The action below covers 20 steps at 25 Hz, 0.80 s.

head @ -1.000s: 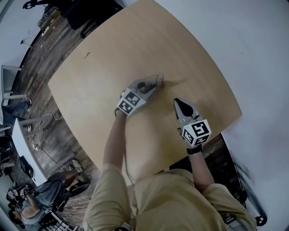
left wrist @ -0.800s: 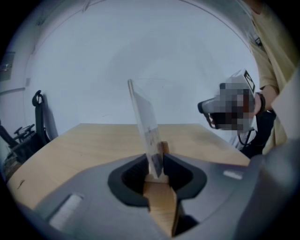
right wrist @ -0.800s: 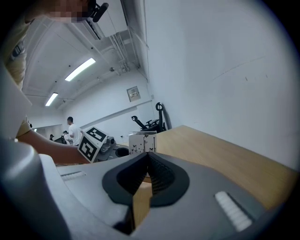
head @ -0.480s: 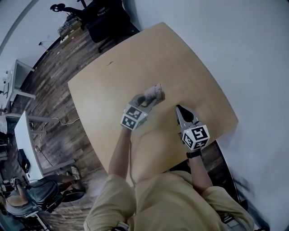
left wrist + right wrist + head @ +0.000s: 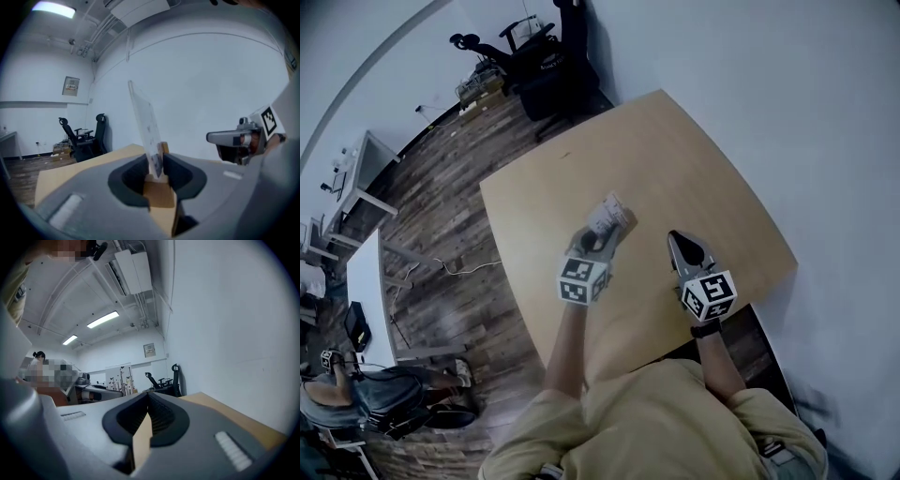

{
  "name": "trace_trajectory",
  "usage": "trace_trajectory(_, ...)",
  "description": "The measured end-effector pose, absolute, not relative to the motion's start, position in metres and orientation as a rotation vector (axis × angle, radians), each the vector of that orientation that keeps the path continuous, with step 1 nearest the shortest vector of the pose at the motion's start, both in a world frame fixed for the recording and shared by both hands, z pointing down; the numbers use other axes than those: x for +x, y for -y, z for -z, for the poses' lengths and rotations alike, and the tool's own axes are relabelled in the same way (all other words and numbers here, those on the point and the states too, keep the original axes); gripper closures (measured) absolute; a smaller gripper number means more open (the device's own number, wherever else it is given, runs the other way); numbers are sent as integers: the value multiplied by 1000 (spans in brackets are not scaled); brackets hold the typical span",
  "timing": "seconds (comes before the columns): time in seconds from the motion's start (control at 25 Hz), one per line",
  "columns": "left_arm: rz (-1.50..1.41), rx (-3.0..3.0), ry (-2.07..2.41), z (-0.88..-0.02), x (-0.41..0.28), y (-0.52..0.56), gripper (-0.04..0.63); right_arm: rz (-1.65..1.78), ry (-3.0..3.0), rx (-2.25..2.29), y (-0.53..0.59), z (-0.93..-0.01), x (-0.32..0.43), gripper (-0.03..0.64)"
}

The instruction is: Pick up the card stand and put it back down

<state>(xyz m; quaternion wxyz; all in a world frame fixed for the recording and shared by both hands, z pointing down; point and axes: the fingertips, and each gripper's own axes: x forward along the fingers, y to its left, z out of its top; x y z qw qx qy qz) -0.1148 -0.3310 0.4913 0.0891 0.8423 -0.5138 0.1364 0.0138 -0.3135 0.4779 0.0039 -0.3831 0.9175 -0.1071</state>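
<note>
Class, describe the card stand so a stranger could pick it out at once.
Start at the light wooden table by the white wall. Over its middle, the left gripper clamps the card stand: a clear sheet standing in a small wooden base, the only see-through thing; the right gripper holds nothing.

The left gripper [image 5: 602, 232] grips the clear card stand [image 5: 611, 210] over the middle of the wooden table [image 5: 722, 178]. The right gripper [image 5: 676, 239] hangs over the table's near part, apart from the stand. Black office chairs [image 5: 534, 56] stand beyond the table's far corner.
</note>
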Motion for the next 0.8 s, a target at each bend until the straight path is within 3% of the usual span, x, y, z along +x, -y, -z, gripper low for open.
trace_trajectory(0.28,-264,2501,1708,-442,-128,234,500,197,-2816,-1292,258,-422,-13,612)
trace_trajectory(0.52,-148,2489,1964,-411,-152,193,500,136,-2830,-1280,229,-407,-33,612)
trace_trajectory(0.8,-51,2475,1962,-413,-162,166,502,103,-2845,-1283,198,-409,-44,612)
